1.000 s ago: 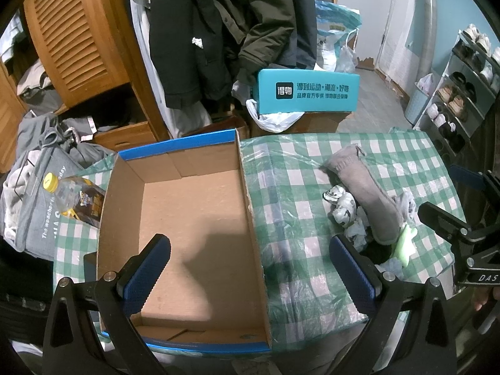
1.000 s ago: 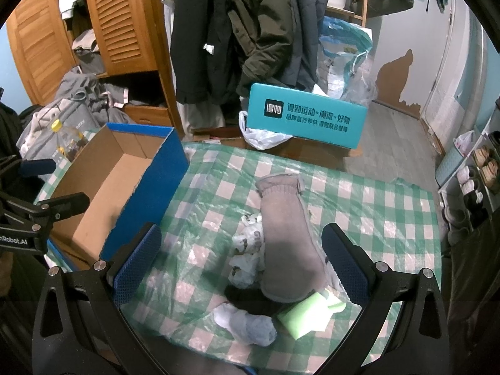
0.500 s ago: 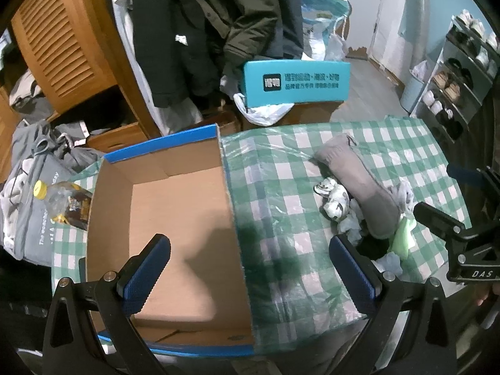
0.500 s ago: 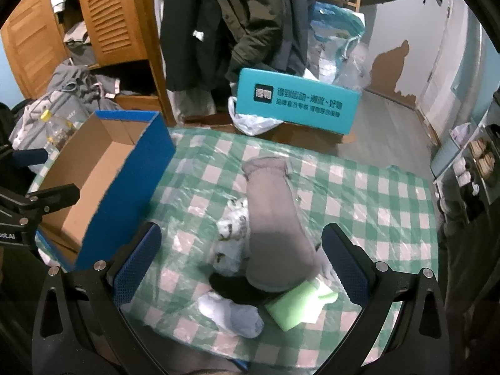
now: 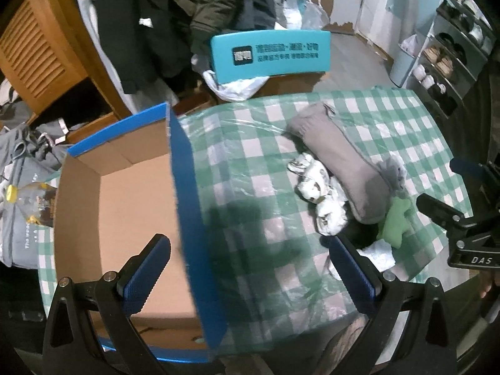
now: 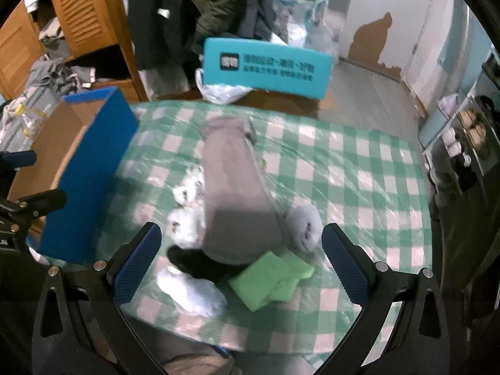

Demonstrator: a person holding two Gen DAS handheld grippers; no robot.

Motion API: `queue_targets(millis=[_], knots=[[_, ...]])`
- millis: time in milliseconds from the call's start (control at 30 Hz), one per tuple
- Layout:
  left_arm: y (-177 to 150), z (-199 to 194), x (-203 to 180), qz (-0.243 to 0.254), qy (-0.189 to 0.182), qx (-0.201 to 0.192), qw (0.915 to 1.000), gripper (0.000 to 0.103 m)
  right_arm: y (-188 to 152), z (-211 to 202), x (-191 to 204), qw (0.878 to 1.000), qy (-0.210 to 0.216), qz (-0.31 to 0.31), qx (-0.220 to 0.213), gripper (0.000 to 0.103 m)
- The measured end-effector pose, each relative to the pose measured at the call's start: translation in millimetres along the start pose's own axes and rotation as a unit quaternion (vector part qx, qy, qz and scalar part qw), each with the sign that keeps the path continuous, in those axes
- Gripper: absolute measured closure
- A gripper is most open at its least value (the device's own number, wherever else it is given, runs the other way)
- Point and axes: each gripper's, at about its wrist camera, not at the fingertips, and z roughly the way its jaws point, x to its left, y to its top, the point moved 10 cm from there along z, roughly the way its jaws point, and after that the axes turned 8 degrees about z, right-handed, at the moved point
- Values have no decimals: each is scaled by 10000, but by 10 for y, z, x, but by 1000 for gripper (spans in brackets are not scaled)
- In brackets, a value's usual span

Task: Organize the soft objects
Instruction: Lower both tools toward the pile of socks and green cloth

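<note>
long grey knitted sock (image 6: 232, 193) tops a soft pile with white patterned socks (image 5: 318, 187), folded green cloth (image 6: 272, 278) on green-checked plastic-covered tablecloth (image 6: 359, 168) | right gripper (image 6: 239, 262) wide open, empty, over pile | left gripper (image 5: 247, 268) wide open, empty, straddling wall of empty blue cardboard box (image 5: 184, 187) | teal box (image 5: 270, 53), hanging dark coats (image 5: 187, 15) behind
</note>
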Motion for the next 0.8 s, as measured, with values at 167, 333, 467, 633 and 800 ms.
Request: queue_targets(millis=[167,333,467,633,800], knots=[[-5,151,-174,132,47,106,9998,1,-140,119,-168,9995,-79,136,257,2],[-57,308,-327,252,85,208,9994,1,-299,275,-311,9982,-173,198,543,2],[-119,441,-425,291,0,362,9989,1,-414,397,-385,9966,-251,212,751,2],[-189,587,-563,385,-47,517,9979,1,-557,551,-459,9942,-274,266,1008,2],[-228,691,-662,442,-120,594,9972,1,-677,691,-481,9917,-257,287,1227,2]])
